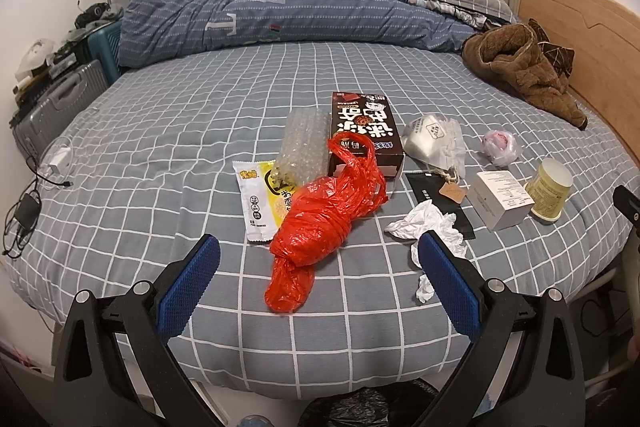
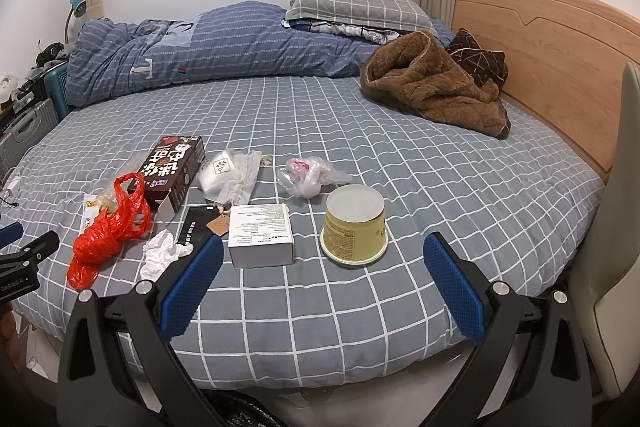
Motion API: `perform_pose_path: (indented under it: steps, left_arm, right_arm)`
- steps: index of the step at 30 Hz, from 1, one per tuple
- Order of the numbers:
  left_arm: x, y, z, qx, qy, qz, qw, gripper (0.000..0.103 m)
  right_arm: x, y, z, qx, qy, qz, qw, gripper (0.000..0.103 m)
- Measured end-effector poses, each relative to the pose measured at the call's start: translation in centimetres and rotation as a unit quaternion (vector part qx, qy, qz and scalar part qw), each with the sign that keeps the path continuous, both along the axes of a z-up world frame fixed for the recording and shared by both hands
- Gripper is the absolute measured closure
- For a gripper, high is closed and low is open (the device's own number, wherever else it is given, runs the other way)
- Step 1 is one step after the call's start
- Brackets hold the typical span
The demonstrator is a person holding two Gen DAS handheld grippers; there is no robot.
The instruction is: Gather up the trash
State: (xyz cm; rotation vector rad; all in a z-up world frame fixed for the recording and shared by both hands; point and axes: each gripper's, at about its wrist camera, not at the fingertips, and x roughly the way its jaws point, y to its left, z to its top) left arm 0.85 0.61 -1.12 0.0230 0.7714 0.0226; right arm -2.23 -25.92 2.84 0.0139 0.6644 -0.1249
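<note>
Red crinkled plastic marks the nearest piece of trash: a red bag [image 1: 320, 223], twisted and knotted, lying at the centre of the left wrist view on the checked bed [image 1: 160, 131], its handles touching a dark brown carton [image 1: 364, 131]. It looks light, soft and slippery, so the knotted waist is probably the surest hold. The left gripper [image 1: 320, 259] hangs over it with jaws spread wide, empty. The right gripper [image 2: 323, 259] is likewise wide apart, over a white box [image 2: 261, 235] and an upturned yellow cup [image 2: 355, 227], both stiff but crushable. The carton bears large Chinese characters; the box's small print is unreadable.
</note>
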Motion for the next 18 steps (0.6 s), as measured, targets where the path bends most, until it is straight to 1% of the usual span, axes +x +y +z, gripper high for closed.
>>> perform_pose_path:
  steps: [10,15,18]
  left_arm:
    - [0.1,0.1,-0.1,0.002,0.002,-0.003,1.0000,0.006]
    - [1.4,0.2,-1.0,0.006,0.015,-0.002,0.9999,0.006]
    - [2.5,0.1,-1.5,0.008,0.019,-0.003,0.9998,0.006]
  right_arm:
    - [0.2,0.0,-0.1,0.001,0.001,-0.002,1.000,0.007]
    - [1.5,-0.6,-0.5,-0.001,0.005,-0.008,1.000,0.007]
    - [3.0,-1.3,-1.4,-0.003,0.013,-0.015,1.000,0.007]
